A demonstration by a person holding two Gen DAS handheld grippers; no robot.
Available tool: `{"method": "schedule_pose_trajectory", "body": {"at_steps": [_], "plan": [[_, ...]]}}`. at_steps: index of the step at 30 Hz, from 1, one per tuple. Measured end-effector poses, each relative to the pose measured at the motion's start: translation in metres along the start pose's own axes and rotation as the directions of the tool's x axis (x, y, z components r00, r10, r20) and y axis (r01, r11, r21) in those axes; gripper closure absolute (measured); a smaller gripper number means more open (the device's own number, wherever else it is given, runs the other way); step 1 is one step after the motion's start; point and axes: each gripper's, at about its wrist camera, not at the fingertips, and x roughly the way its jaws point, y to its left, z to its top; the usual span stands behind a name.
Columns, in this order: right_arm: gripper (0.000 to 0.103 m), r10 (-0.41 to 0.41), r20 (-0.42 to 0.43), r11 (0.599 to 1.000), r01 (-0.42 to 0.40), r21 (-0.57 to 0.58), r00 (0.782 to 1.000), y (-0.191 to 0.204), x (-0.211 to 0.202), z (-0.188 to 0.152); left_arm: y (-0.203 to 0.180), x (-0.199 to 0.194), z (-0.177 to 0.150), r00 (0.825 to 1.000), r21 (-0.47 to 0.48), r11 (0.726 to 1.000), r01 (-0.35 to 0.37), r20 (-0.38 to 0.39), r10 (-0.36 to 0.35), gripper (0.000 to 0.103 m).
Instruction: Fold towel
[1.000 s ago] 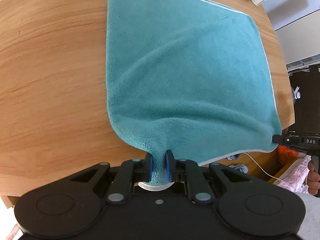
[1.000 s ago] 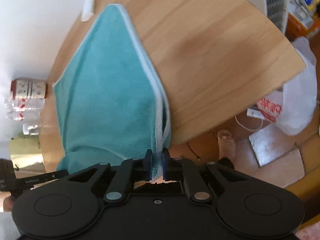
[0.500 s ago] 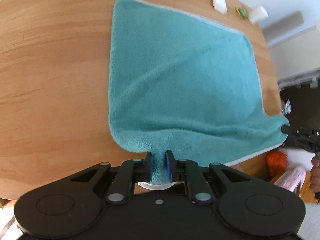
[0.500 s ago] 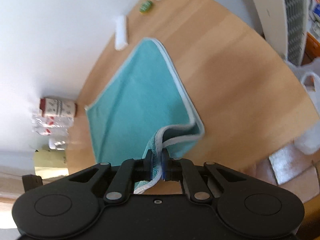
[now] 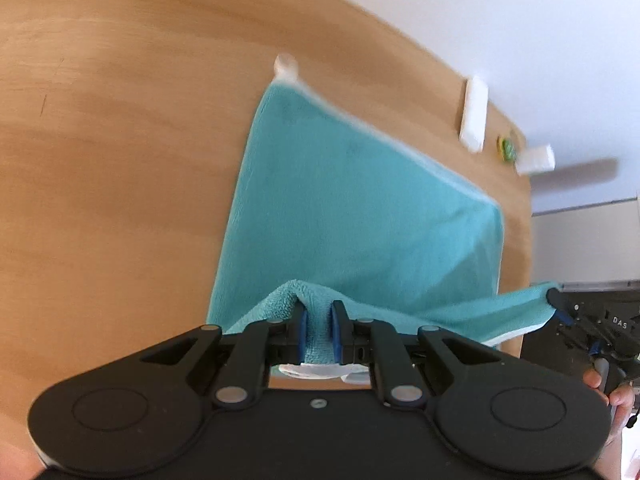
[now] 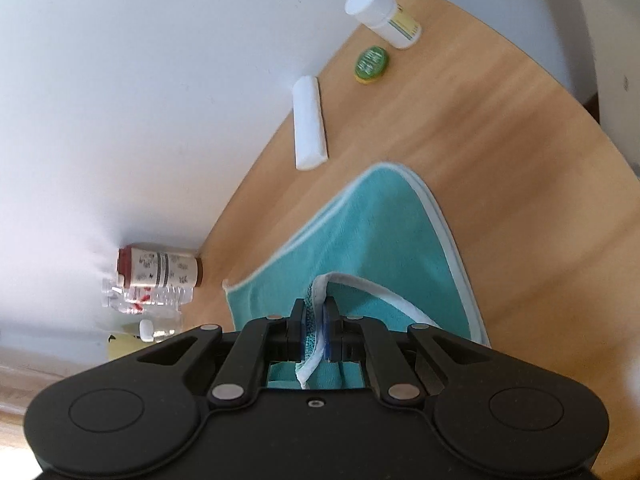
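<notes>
Since a second ago both grippers, left (image 5: pixel 318 334) and right (image 6: pixel 316 330), lifted the towel (image 5: pixel 360 216) edge forward. Jaws stay clamped on its corners, so the fold's underway.

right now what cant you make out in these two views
- Left wrist view: towel far hem smeared by motion blur; near edge hidden behind left gripper.
- Right wrist view: pill bottle label too small to read; towel's near corners hidden behind right gripper.
</notes>
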Motion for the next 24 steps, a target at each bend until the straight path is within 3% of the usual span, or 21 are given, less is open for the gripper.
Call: {"method": "schedule_pose_trajectory", "body": {"at_steps": [9,19,21,23,24], "plan": [[0.095,-0.041,0.008,0.998,0.041,0.057,0.999,-0.015,0.035,0.036,0.005,0.018,0.036,1.000,-0.074,0.997,0.008,0.022,-0.006,0.092],[0.094,0.020,0.073,0.994,-0.027,0.102,0.997,-0.014,0.035,0.059,0.005,0.024,0.061,0.997,-0.128,0.991,0.048,0.066,-0.040,0.092],[0.091,-0.015,0.071,0.995,0.007,0.103,0.997,-0.016,0.040,0.062,0.009,0.027,0.065,0.997,-0.150,0.988,0.045,0.067,-0.036,0.091],[0.090,-0.103,0.074,0.992,0.097,0.077,0.992,-0.016,0.045,0.062,0.011,0.031,0.068,0.997,-0.161,0.987,0.014,0.073,-0.003,0.091],[0.083,-0.132,0.070,0.990,0.127,0.065,0.989,-0.015,0.047,0.062,0.011,0.034,0.070,0.997,-0.161,0.987,-0.008,0.076,0.021,0.087]]}}
